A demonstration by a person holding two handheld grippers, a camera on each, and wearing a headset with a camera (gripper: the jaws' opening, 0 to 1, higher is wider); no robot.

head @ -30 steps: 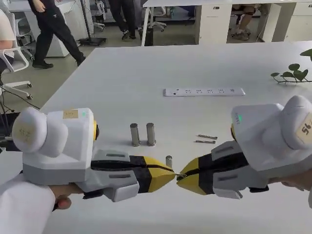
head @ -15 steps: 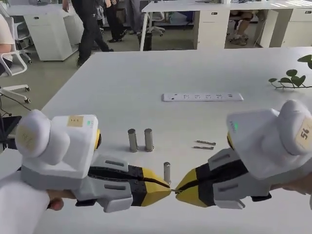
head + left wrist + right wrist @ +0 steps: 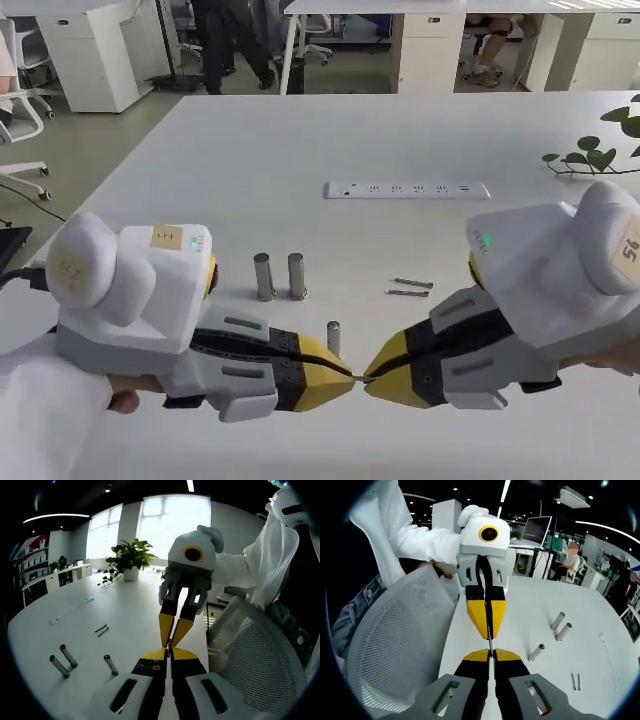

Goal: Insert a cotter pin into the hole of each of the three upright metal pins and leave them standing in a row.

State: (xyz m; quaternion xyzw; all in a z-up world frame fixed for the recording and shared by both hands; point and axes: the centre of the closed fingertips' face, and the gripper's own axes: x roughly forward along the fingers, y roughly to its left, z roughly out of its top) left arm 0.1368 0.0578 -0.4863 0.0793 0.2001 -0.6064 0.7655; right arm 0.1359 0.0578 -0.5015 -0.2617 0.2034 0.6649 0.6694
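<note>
Left gripper (image 3: 345, 378) and right gripper (image 3: 372, 377) are closed tip to tip on one cotter pin (image 3: 489, 640), near the table's (image 3: 300, 150) front edge. Three metal pins (image 3: 296, 276) stand just behind, with open tabletop beyond. A mesh chair (image 3: 395, 645) is seen past that edge in the right gripper view.

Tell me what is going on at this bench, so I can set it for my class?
A person holds a tool in each hand above a white table. The left tool and right tool meet tip to tip, both shut on one thin cotter pin spanning between them. Three metal pins stand on the table: two side by side, one nearer the tools. Two more cotter pins lie to the right. None looks fitted yet.
</note>
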